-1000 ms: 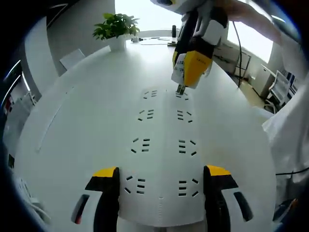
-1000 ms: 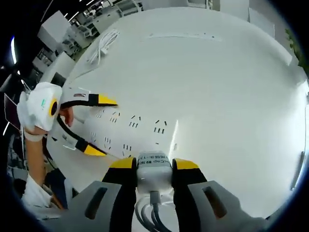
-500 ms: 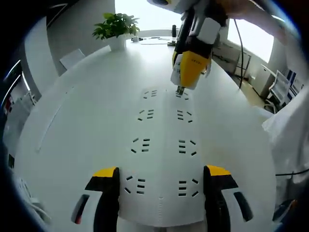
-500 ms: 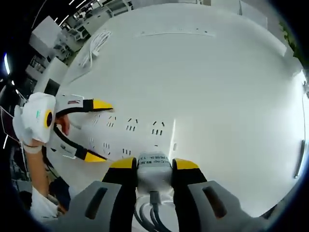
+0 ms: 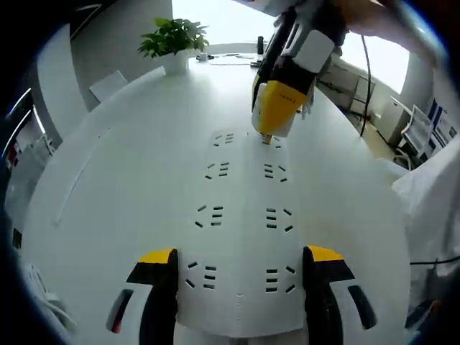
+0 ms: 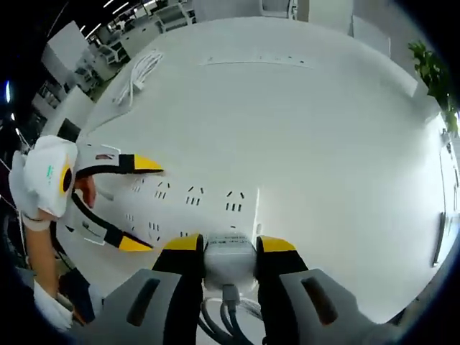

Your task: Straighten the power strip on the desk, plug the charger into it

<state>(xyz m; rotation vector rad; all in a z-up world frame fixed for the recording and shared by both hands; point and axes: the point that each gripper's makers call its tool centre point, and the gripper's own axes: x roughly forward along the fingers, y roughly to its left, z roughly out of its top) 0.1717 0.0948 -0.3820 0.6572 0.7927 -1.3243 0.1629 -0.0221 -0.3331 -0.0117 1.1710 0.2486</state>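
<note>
Now the right tool (image 6: 228,248), clamped on the charger (image 6: 229,257), hovers directly over the power strip's (image 5: 241,215) far-end socket, prongs pointing down at it. Left tool (image 5: 241,262) straddles the strip's near end, jaws apart, on the white surface (image 5: 115,187).
</note>
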